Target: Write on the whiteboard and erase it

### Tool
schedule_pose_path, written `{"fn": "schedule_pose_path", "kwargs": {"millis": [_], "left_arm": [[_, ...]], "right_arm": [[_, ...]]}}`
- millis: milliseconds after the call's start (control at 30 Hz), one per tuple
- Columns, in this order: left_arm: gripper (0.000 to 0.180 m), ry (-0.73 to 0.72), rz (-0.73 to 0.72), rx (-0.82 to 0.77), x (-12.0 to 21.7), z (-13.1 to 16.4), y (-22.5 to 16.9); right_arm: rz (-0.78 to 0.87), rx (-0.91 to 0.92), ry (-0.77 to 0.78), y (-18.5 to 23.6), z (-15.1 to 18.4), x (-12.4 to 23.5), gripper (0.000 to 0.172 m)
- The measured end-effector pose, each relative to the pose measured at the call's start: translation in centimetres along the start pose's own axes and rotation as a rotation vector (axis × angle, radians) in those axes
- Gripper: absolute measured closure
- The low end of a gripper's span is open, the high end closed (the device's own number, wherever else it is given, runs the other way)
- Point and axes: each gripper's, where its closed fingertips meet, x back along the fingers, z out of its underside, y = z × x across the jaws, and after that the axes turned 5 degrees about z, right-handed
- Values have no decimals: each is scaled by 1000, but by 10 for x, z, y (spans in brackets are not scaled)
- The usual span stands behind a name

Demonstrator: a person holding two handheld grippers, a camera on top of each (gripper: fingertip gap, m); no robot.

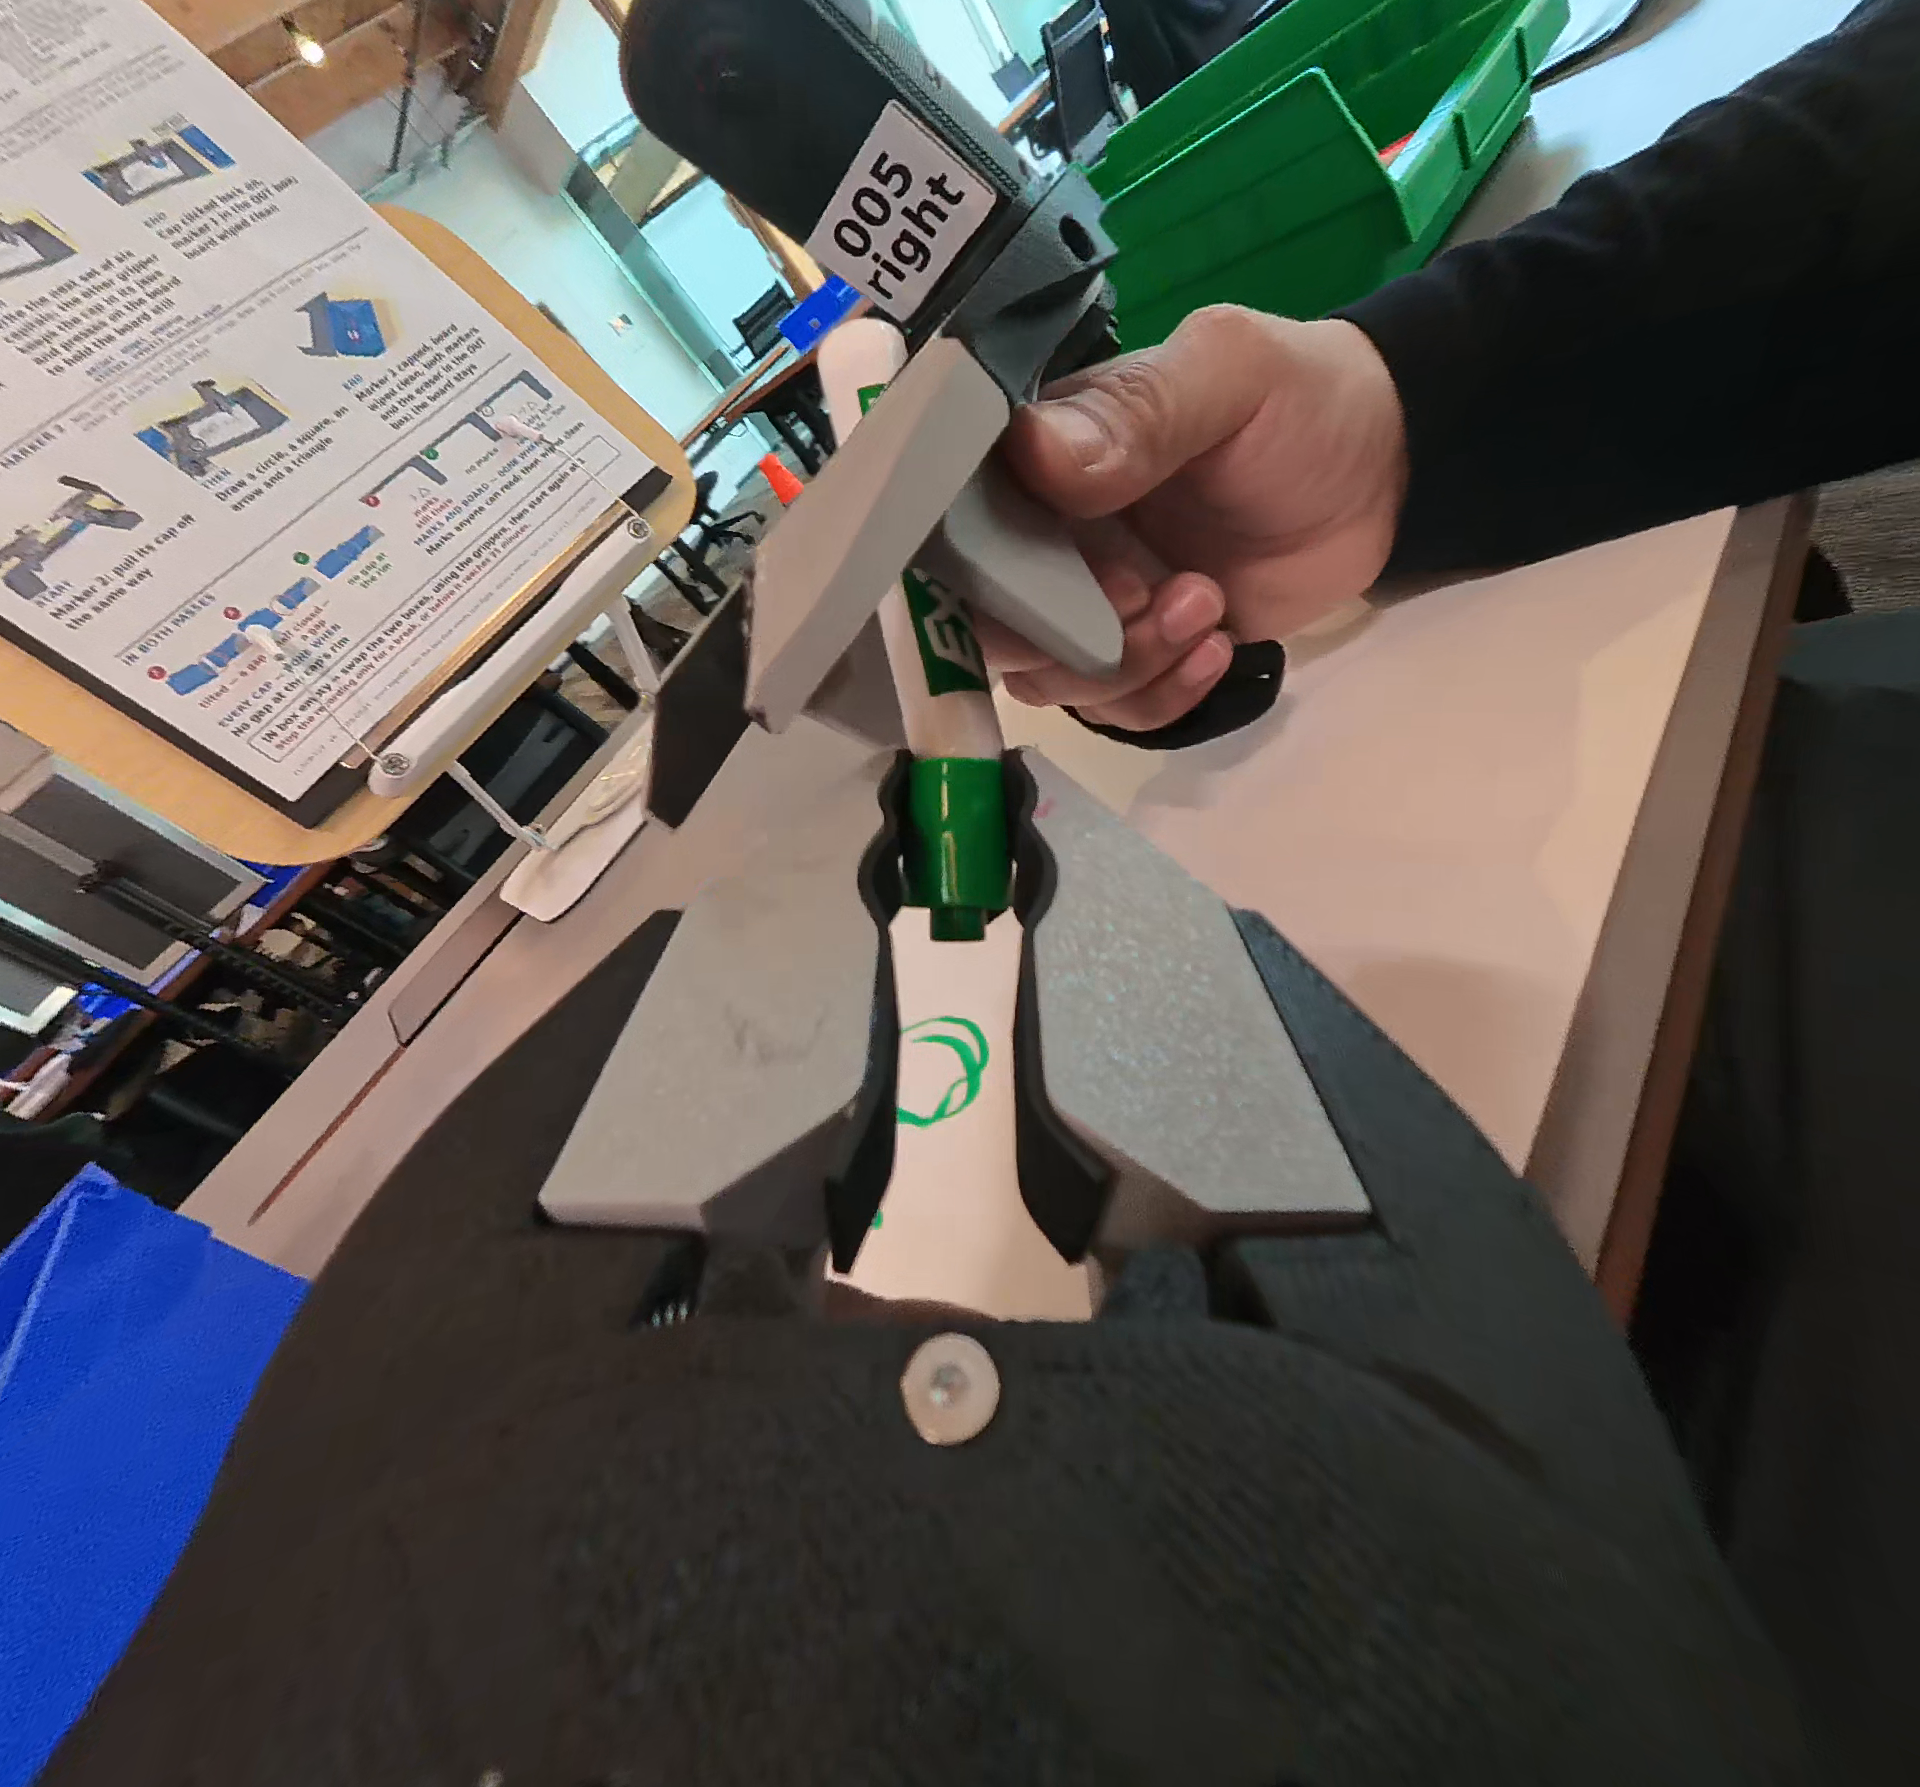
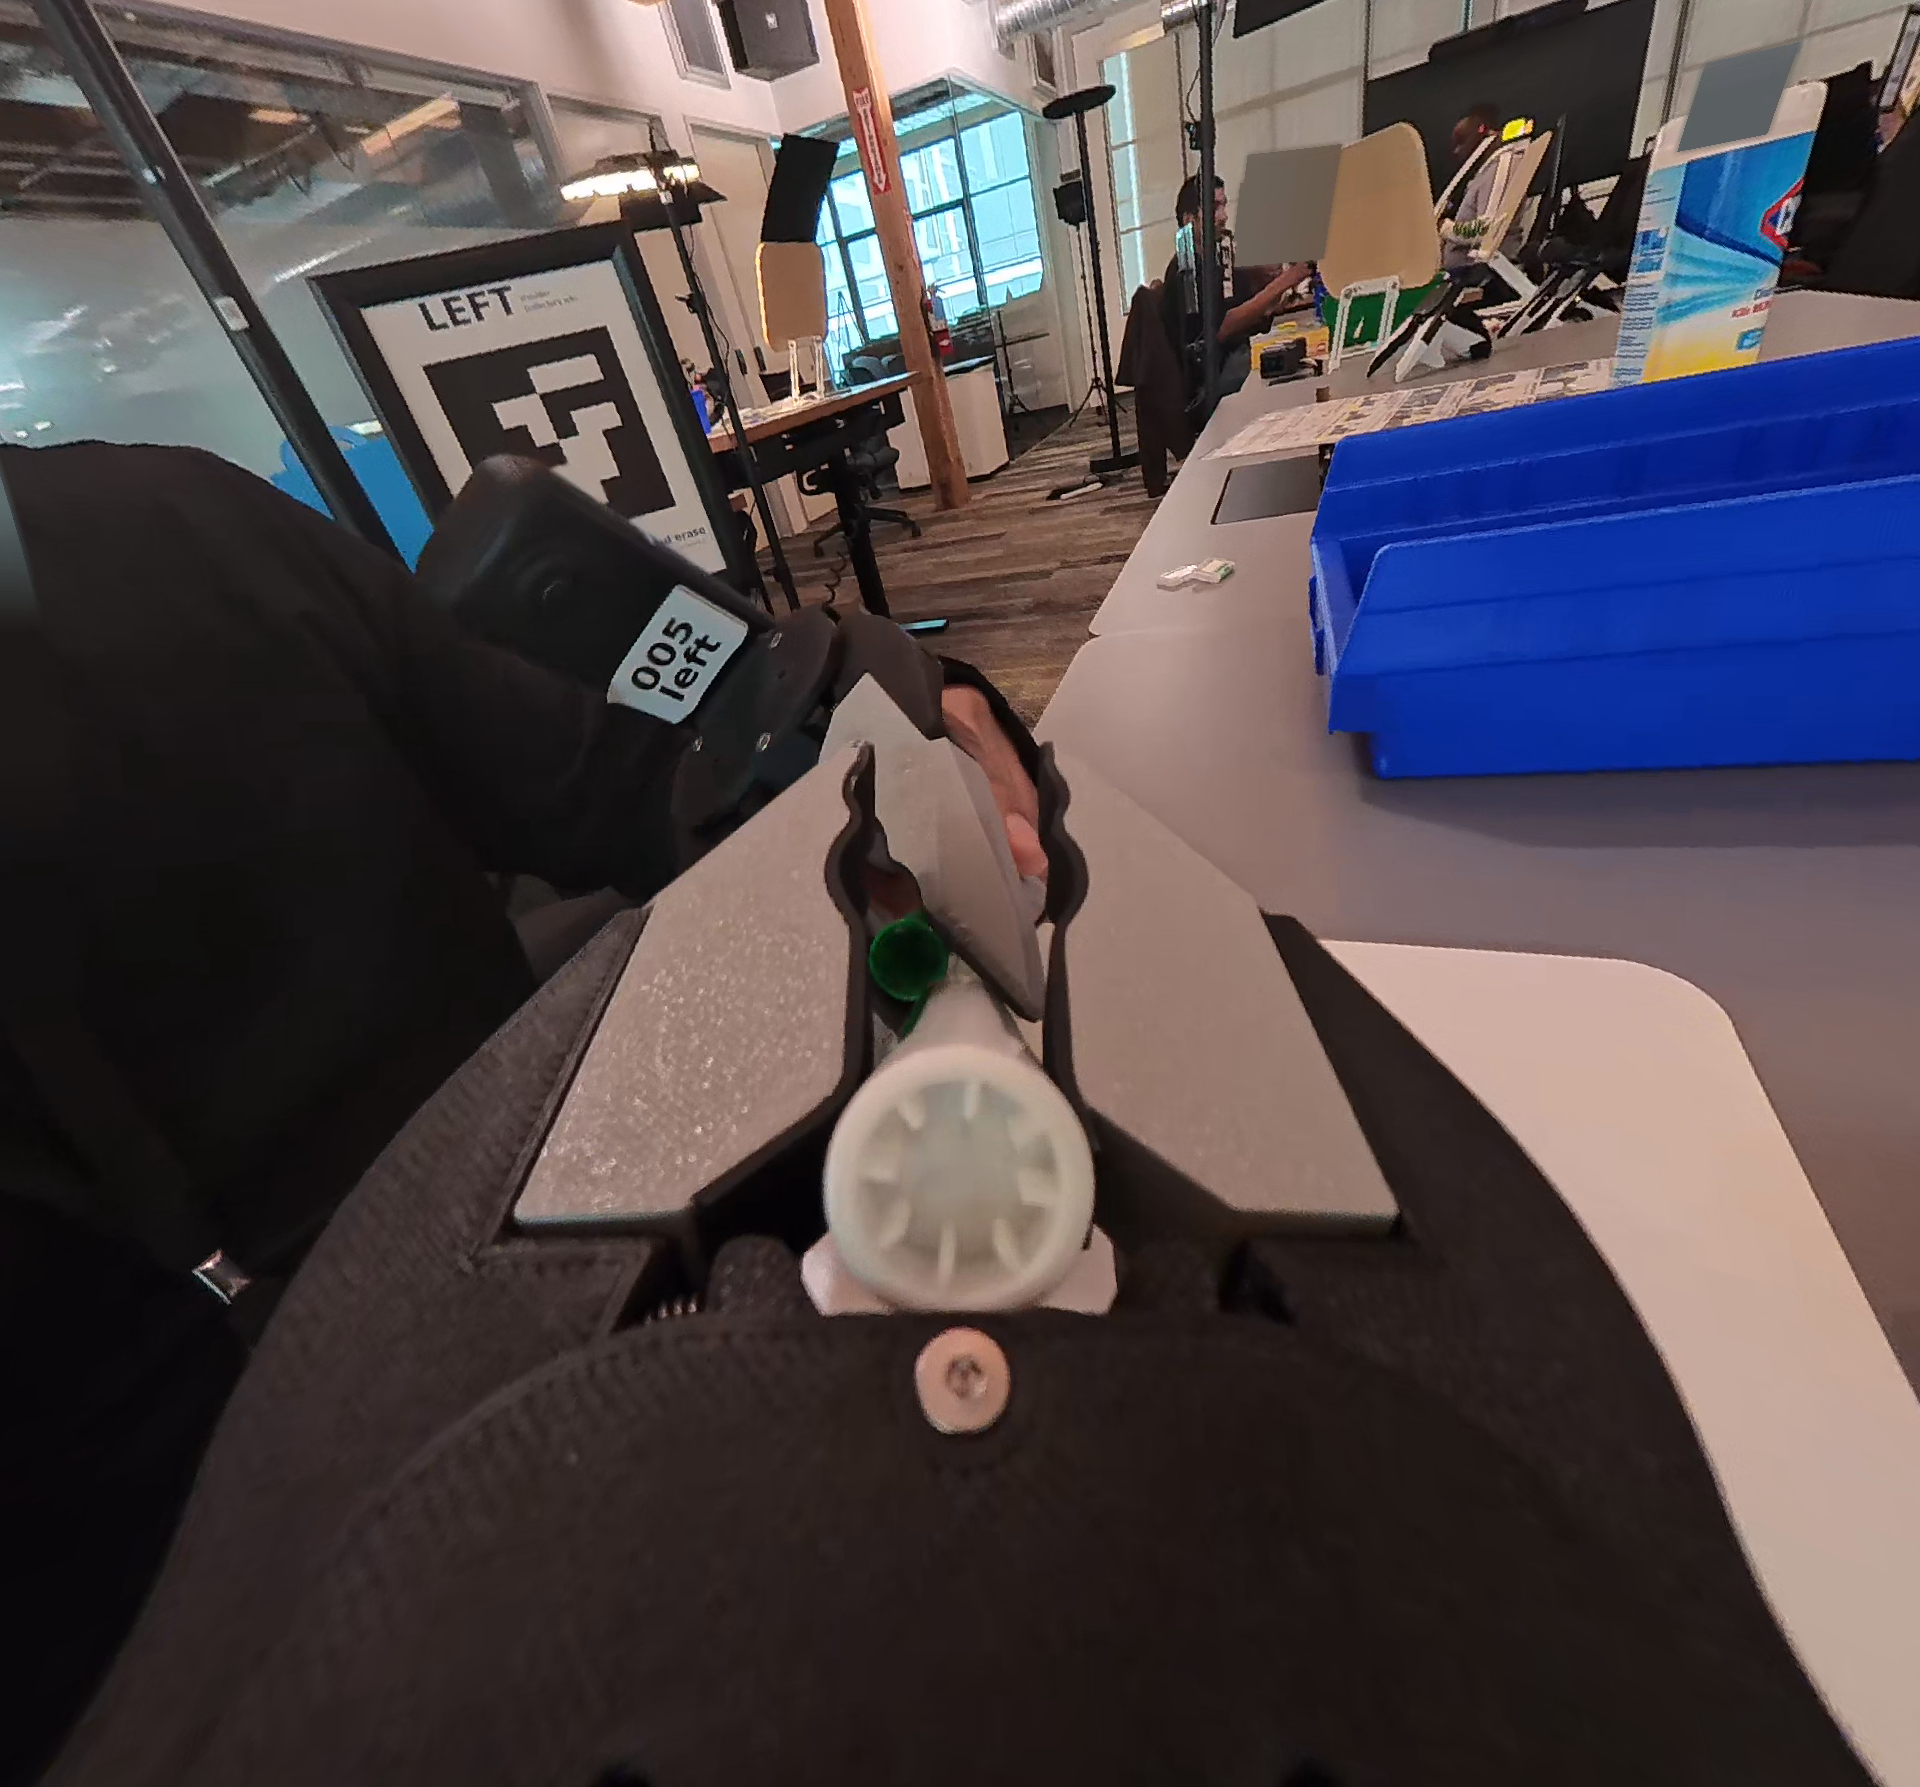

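Note:
A white marker (image 1: 940,677) with a green label is held in the air between both grippers, above the whiteboard (image 1: 1351,854). My left gripper (image 1: 956,802) is shut on its green cap (image 1: 954,833), pads pressed on both sides. My right gripper (image 1: 831,532), held by a hand (image 1: 1216,511), grips the barrel above the cap. In the right wrist view the barrel (image 2: 956,1187) lies lengthwise between my right gripper's (image 2: 954,771) fingers, with the green cap (image 2: 909,958) and the left gripper (image 2: 727,698) at its far end. A green scribble (image 1: 940,1072) is on the board.
An instruction sheet on a wooden stand (image 1: 260,387) is at the left. A green bin (image 1: 1330,127) sits far right, a blue bin (image 1: 104,1425) near left. In the right wrist view a blue bin (image 2: 1610,594) and a wipes box (image 2: 1714,251) stand beyond the whiteboard (image 2: 1558,1166). The tips of one gripper are about 6 cm away from the tips of the other.

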Motion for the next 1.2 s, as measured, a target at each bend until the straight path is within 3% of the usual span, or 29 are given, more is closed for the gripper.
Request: {"fn": "schedule_pose_path", "kwargs": {"millis": [133,200,300,433,867,1033,1200], "left_arm": [[166,2,-43,-55,-1,-1,1],[166,2,-47,-58,-1,-1,1],[166,-10,-58,-55,0,-3,3],[165,-16,-75,-65,1,-5,4],[166,21,-101,-151,11,-1,13],[166,-18,-44,-65,14,-3,9],[166,2,116,194,17,7,8]], "right_arm": [[15,-20,-18,-3,-2,-1,134],[3,-24,-15,-1,-2,-1,142],[19,-5,32,-2,7,-6,137],[38,54,62,-1,11,-7,144],[33,-22,82,-8,12,0,143],[63,59,87,-7,9,2,145],[65,84,69,-6,5,6,145]]}}
